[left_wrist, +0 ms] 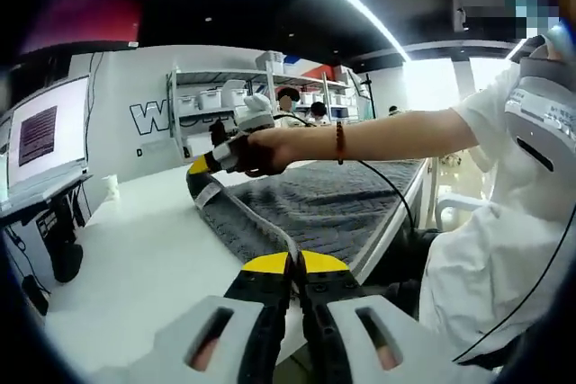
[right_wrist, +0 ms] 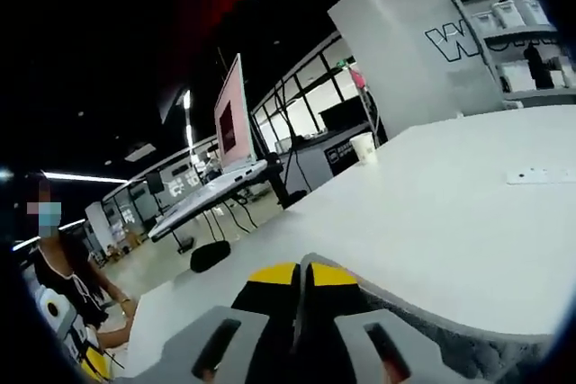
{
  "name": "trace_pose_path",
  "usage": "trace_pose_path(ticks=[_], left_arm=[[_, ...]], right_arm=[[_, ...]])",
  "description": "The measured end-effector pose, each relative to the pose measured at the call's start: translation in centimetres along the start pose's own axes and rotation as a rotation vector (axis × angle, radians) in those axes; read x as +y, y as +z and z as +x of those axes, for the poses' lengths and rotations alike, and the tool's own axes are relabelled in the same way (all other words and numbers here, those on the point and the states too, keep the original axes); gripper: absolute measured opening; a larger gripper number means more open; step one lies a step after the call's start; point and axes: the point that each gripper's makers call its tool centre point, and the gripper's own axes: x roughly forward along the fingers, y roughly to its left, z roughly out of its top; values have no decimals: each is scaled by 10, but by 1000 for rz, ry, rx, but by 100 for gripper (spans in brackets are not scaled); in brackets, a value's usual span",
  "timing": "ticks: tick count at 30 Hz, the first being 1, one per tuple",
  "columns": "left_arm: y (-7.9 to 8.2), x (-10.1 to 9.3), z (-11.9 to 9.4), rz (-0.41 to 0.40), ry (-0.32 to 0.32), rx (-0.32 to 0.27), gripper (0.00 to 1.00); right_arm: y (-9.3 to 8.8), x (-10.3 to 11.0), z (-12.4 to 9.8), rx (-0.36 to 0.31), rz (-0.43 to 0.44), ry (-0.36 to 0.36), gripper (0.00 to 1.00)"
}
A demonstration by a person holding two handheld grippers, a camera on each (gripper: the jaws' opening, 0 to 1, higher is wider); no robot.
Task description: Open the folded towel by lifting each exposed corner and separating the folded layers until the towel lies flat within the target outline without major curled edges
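Left gripper view: both grippers' jaws pinch the ribbed grey towel, apparently at its hemmed edge.

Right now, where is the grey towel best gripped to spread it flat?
By the hemmed edge of the grey textured towel, as both do: the left claw pinches its near corner and the right claw its far corner, from the white table's side.

towel: grey ribbed cloth, matt | table: smooth white, faint sheen
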Motion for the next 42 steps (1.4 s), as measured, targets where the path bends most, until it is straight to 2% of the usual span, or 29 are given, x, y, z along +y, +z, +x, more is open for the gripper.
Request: trace_pose_path(ticks=[3,7,10,12,17,20,23,24,28,30,31,32,36,42], left_arm=[[-2,3,-4,-4,6,8,3],[-11,6,-8,-7,9,38,4],[-17,8,-10,-19,7,55,4],[-19,8,-11,-21,10,64,4],[-25,10,-13,-36,8,81,5],[-26,11,-14,-41,10,84,6],[-26,12,-16,-51,10,83,6],[-24,12,-16,-63,9,74,6],[-24,12,-18,-58,10,73,7],[-24,13,-19,-56,14,70,7],[-23,15,-21,-63,22,64,7],[-22,15,-21,-65,25,60,7],[-17,15,-19,-70,32,40,8],[-14,15,-14,-81,41,38,11]], right_arm=[[-4,2,3,12,-20,-1,0],[-7,10,7,12,-29,22,16],[-16,16,8,57,-43,33,18],[-19,20,7,57,-56,40,17],[-34,23,10,133,-56,63,22],[-39,28,10,142,-46,101,22],[-42,34,11,155,-26,129,26],[-46,41,14,168,-4,160,27],[-48,48,17,160,16,184,29],[-43,49,18,134,28,191,31],[-33,49,18,84,58,192,31],[-33,49,17,80,63,190,30],[-33,32,12,89,16,124,28],[-32,27,6,113,35,107,30]])
